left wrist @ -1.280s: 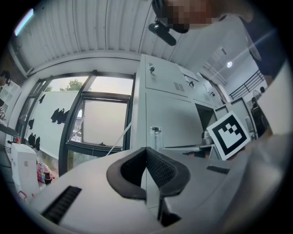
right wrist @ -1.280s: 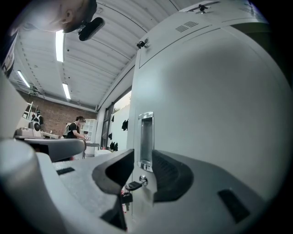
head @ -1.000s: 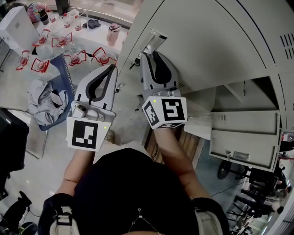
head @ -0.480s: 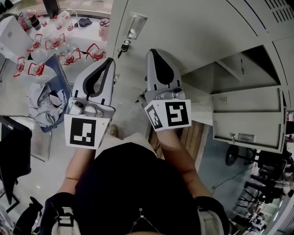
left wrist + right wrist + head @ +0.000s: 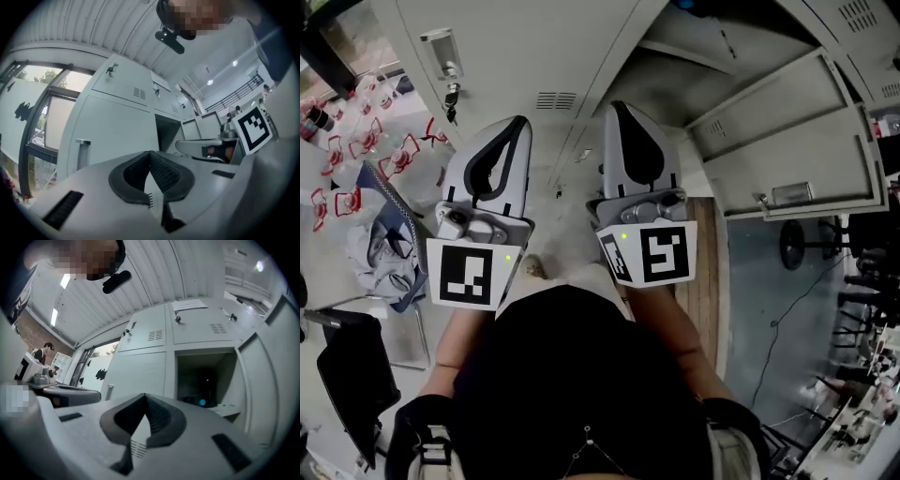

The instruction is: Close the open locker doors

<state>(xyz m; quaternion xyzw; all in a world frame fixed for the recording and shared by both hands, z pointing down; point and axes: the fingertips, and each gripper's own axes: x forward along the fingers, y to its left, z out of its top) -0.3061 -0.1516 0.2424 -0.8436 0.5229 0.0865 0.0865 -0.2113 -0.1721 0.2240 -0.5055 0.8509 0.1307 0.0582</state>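
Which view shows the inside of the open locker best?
The right gripper view: the open locker faces it squarely, its dark interior and a shelf visible. The left gripper view shows only a narrow dark slot, seen at an angle. The head view looks down on the swung-out door, hardly any interior.

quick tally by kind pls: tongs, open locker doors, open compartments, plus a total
grey two-jaw tongs: 2, the left tongs and the right tongs, both shut and empty
open grey metal locker door: 1
open locker compartment: 1
total: 4
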